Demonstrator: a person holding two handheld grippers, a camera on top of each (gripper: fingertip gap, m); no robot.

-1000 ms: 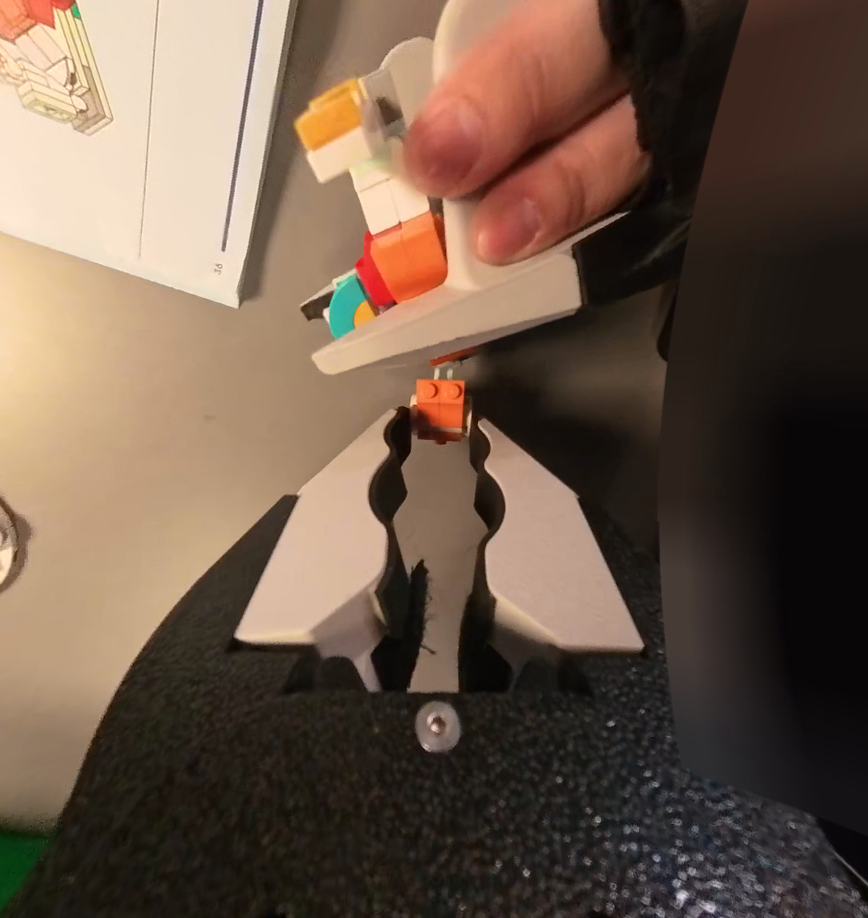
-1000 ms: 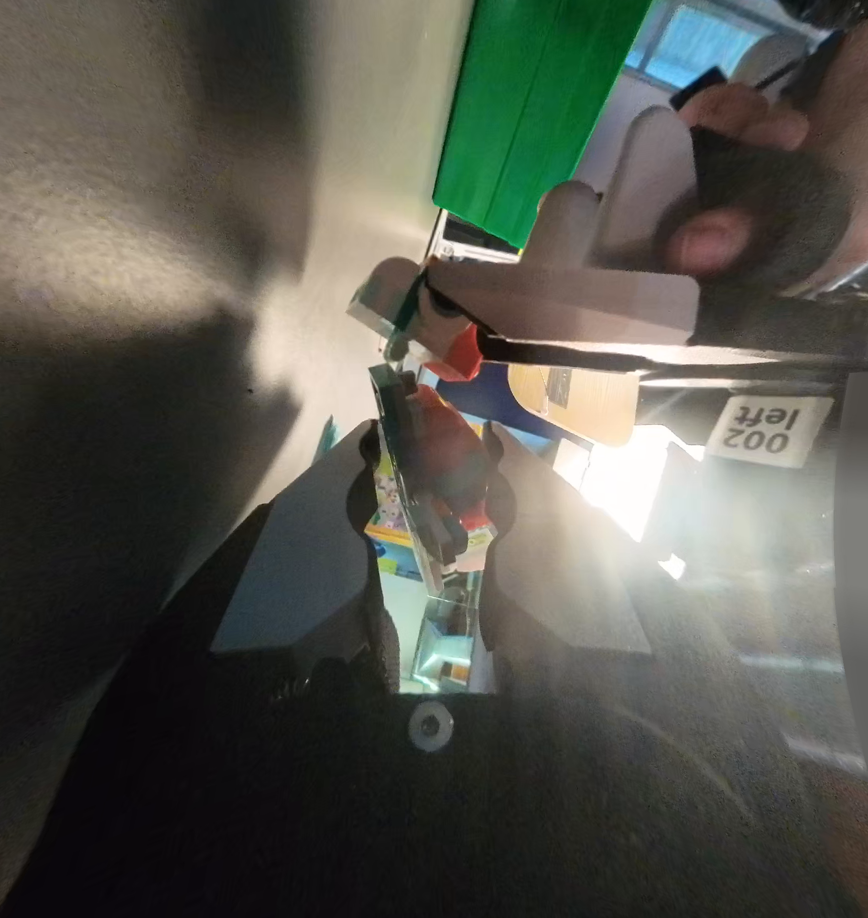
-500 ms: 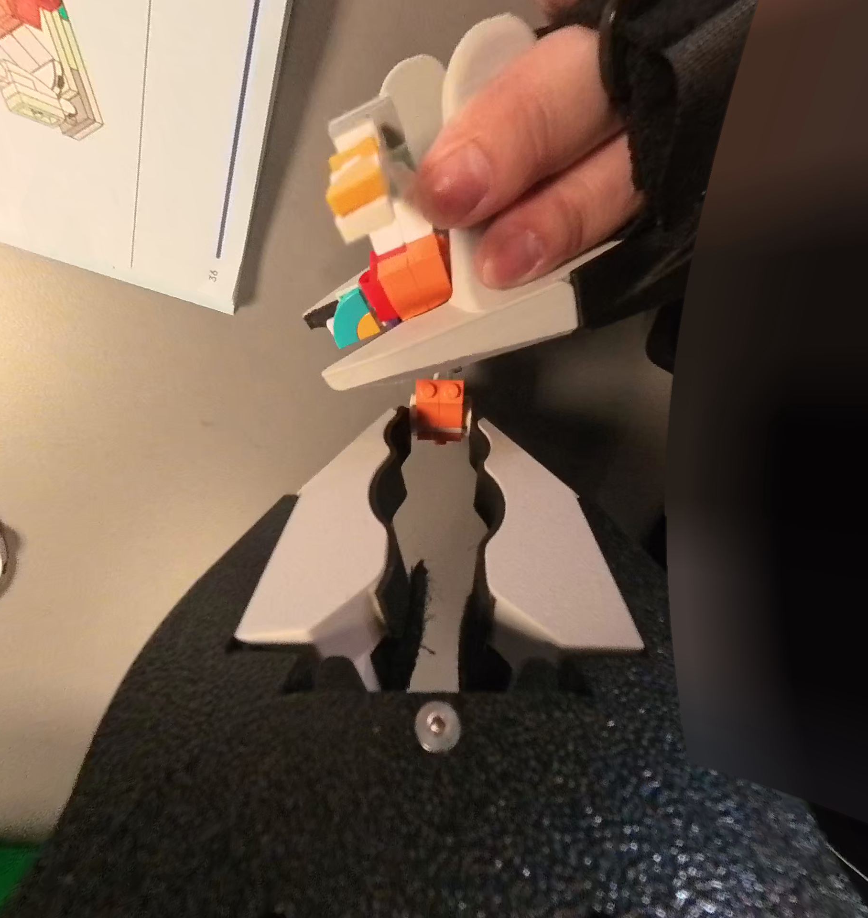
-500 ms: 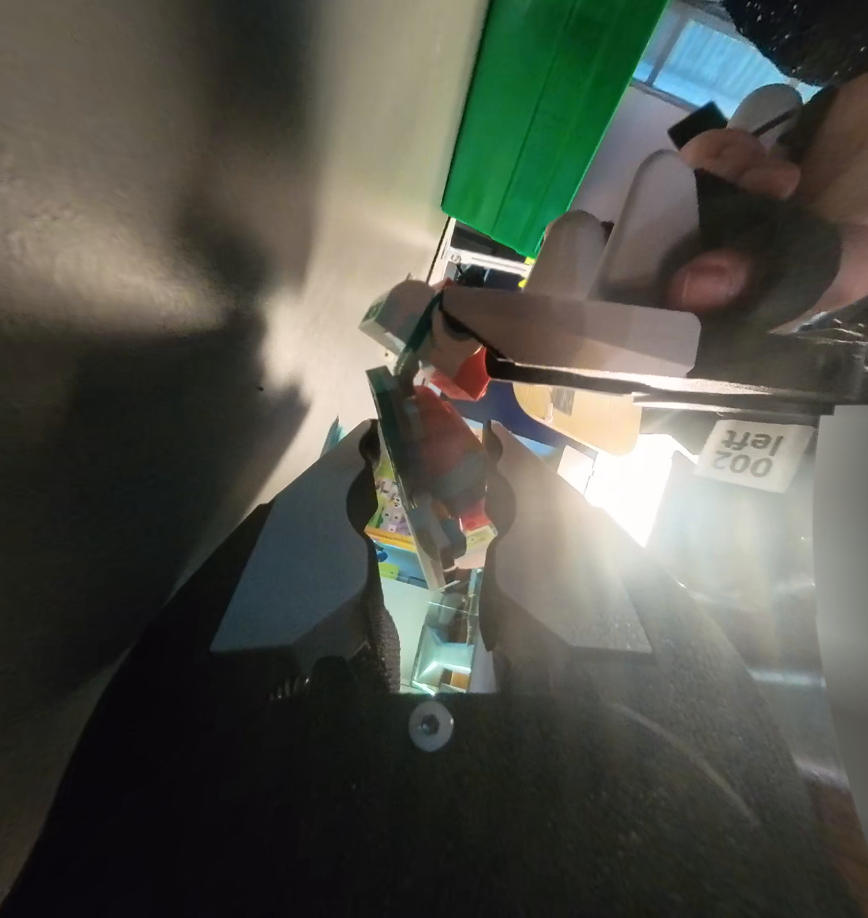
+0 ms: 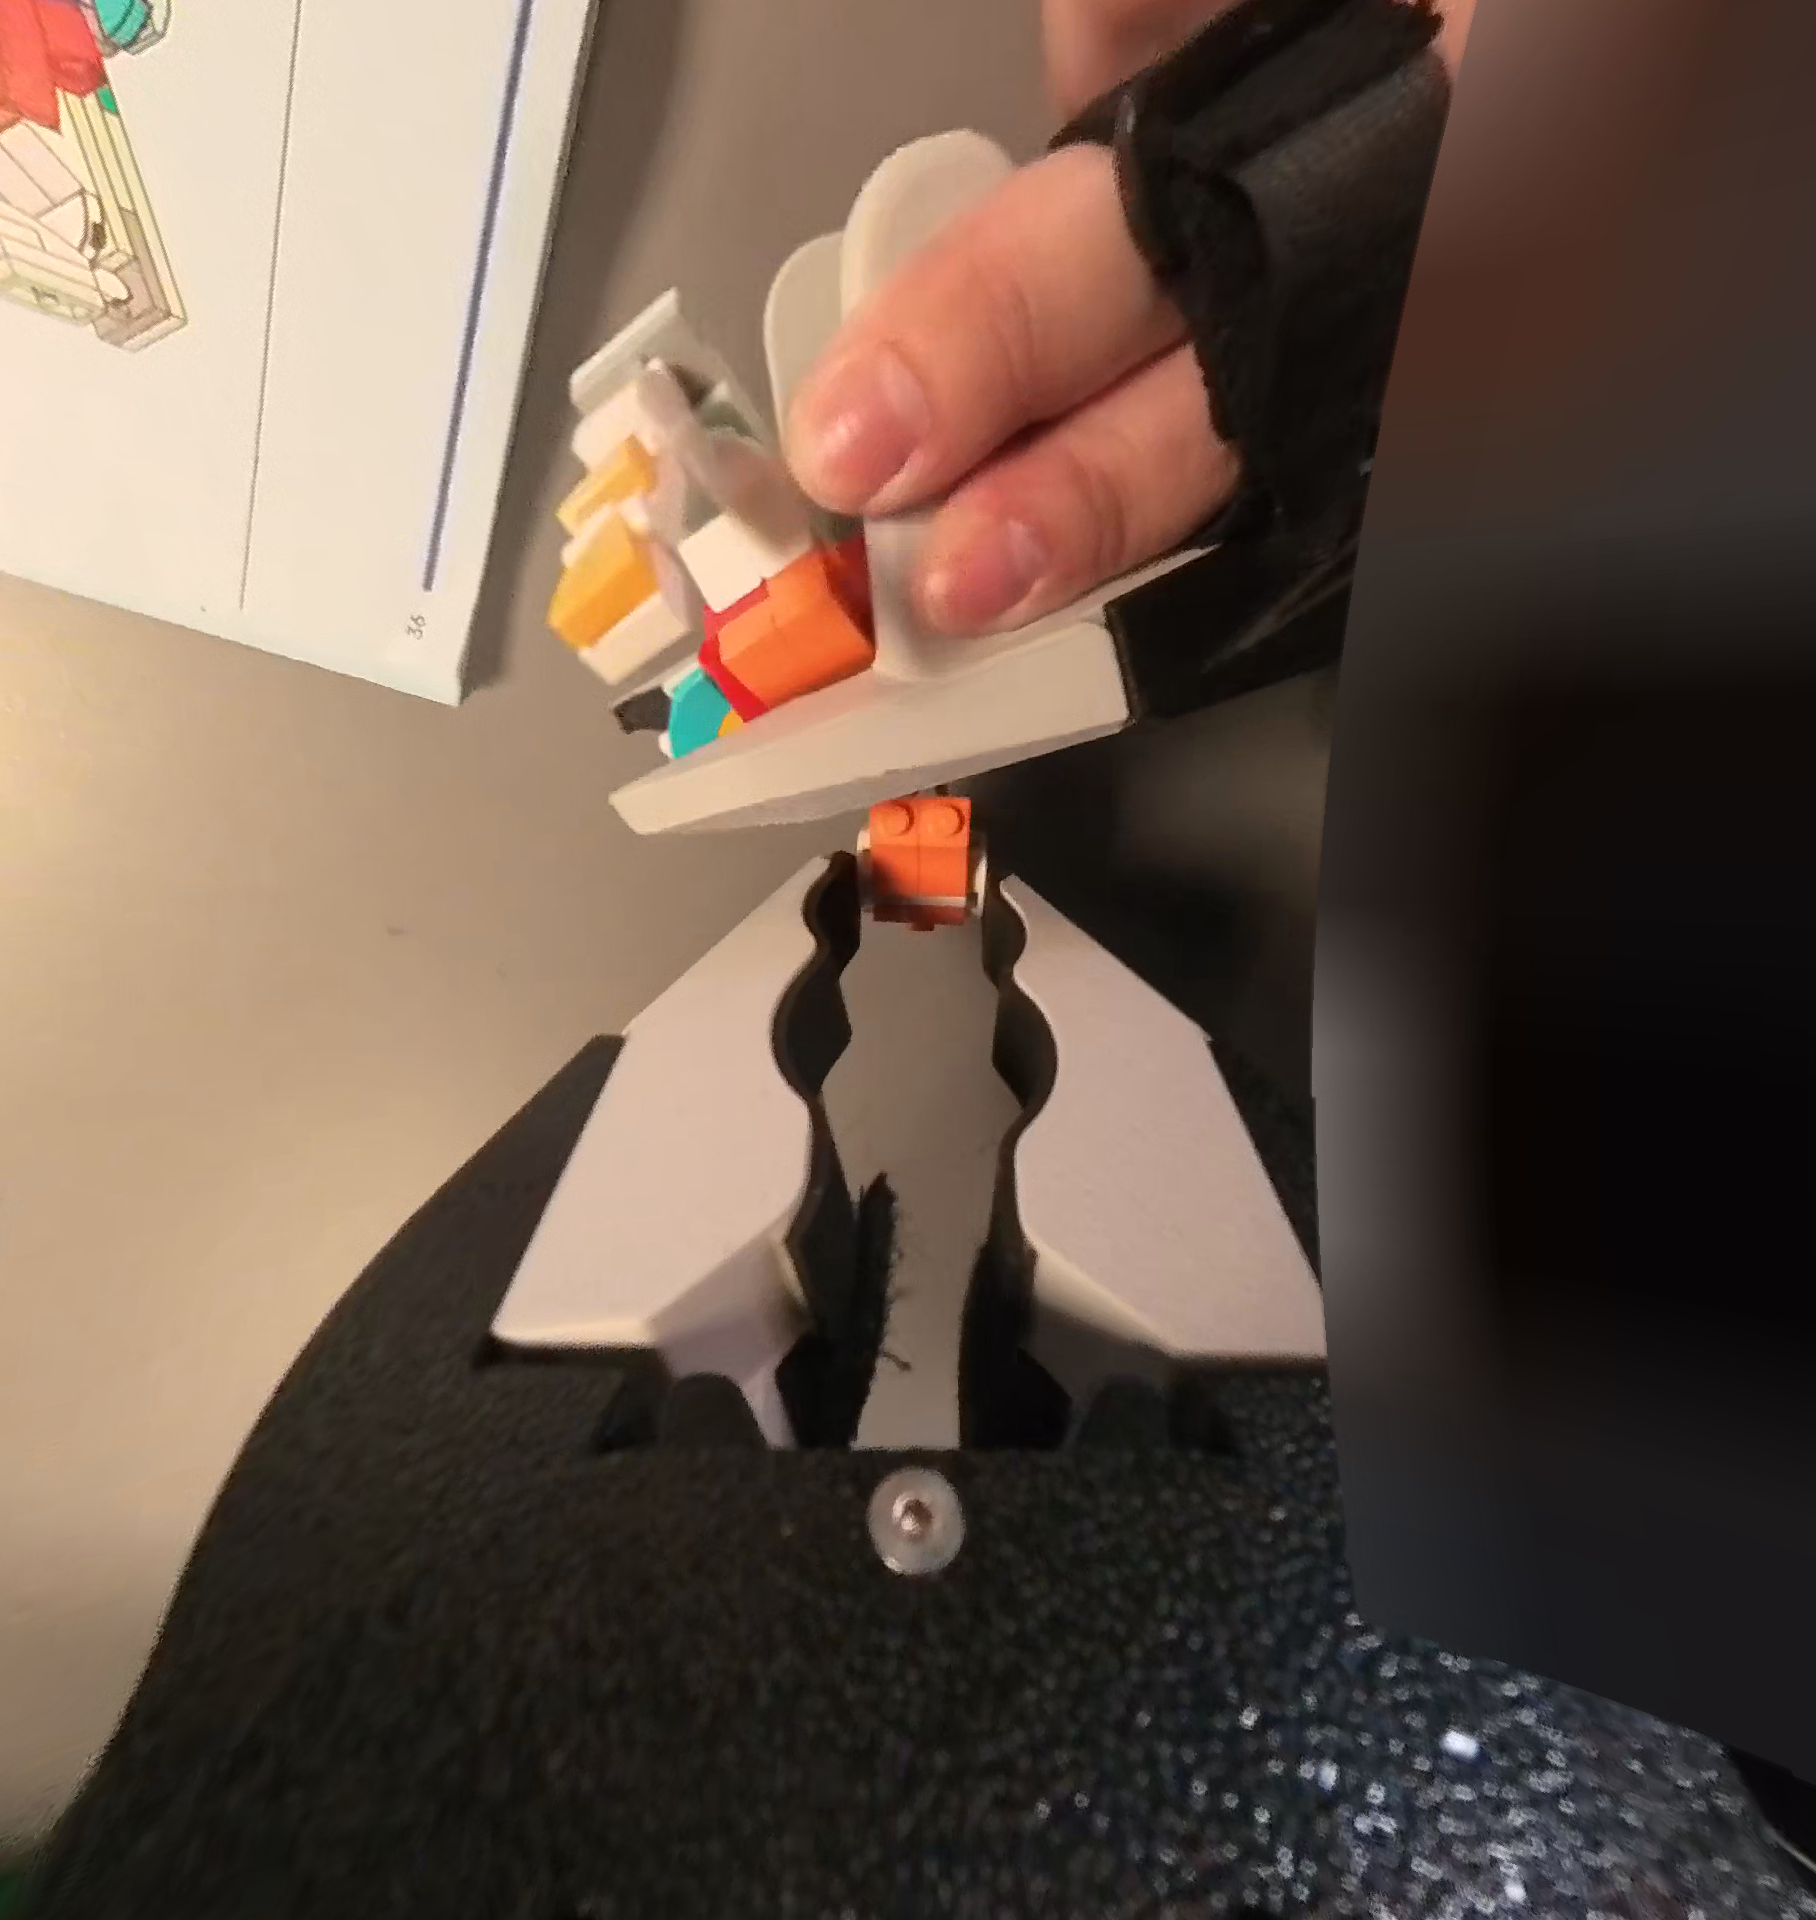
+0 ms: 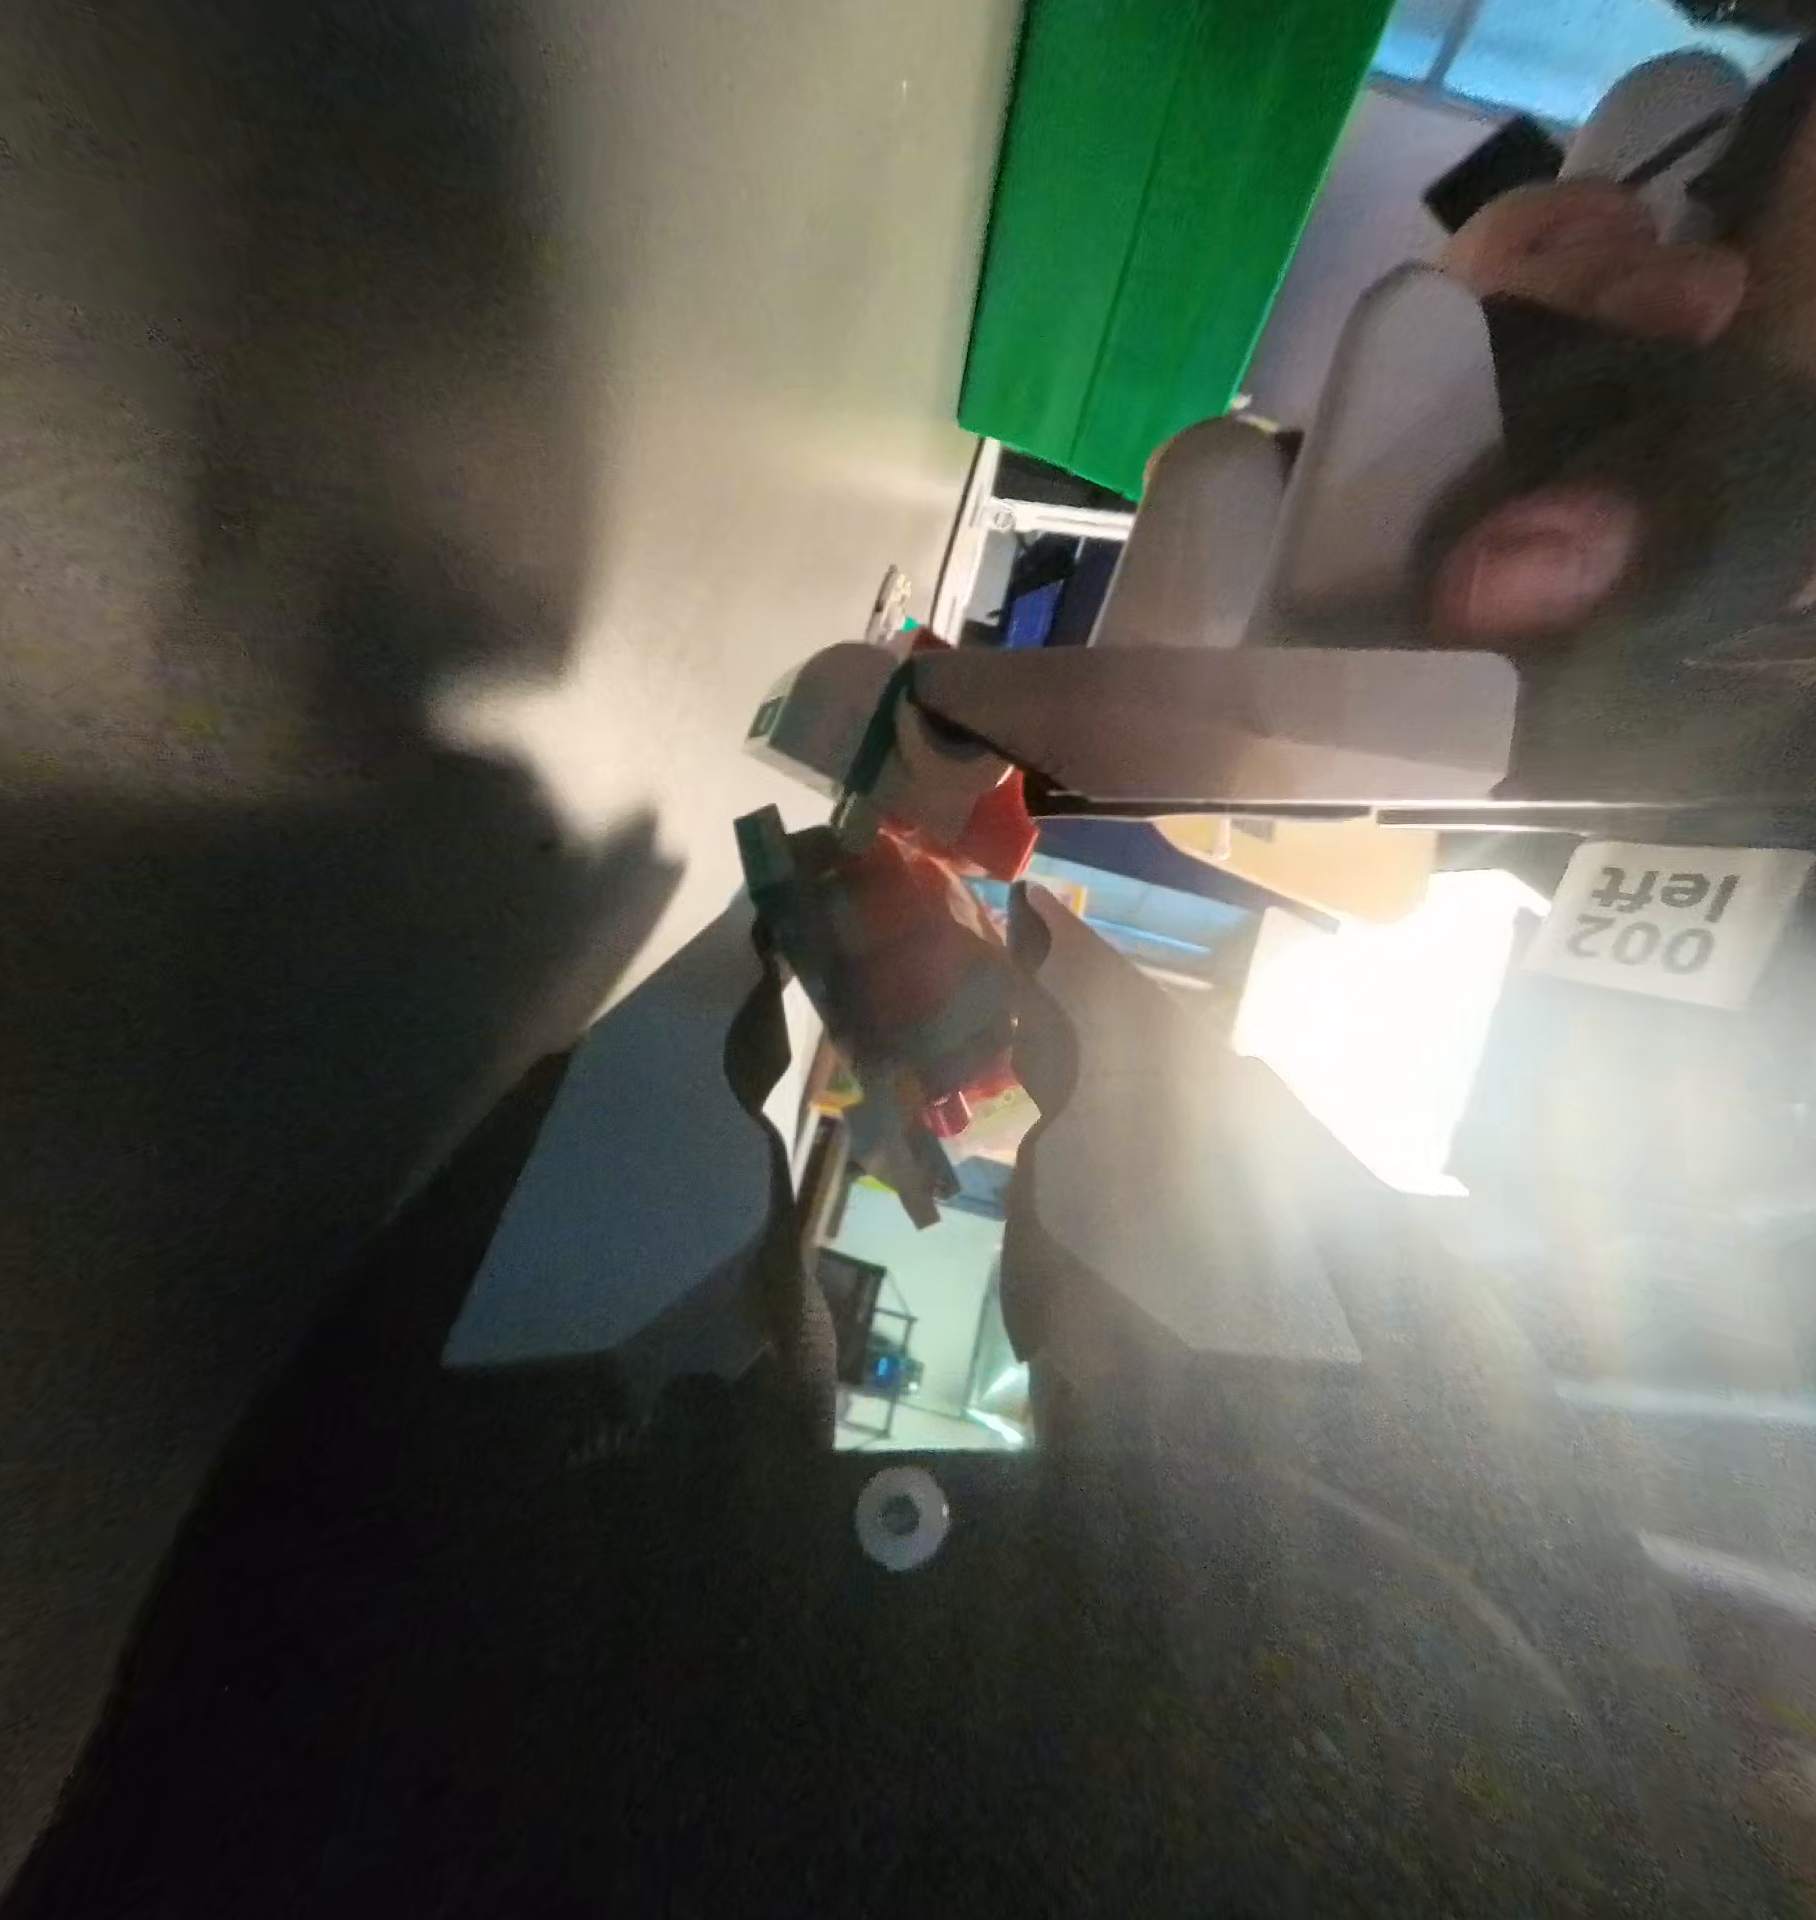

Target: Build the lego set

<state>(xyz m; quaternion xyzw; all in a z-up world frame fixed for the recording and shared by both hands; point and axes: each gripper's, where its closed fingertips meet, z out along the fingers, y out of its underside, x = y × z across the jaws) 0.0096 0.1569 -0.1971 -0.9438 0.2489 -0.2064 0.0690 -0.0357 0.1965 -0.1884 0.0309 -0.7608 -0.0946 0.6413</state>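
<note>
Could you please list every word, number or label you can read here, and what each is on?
I won't quote writing, only place it.
Instruction booklet: a small printed number at the page's lower corner.
White sticker on the left gripper: a short printed label.
Nothing else bears legible text.

Your left gripper (image 5: 919,883) shows pale grey fingers on a speckled black body. The small brick (image 5: 922,860) is orange; the lego model (image 5: 717,582) mixes white, yellow, orange, red, teal (its underside looks dark green, perhaps).
</note>
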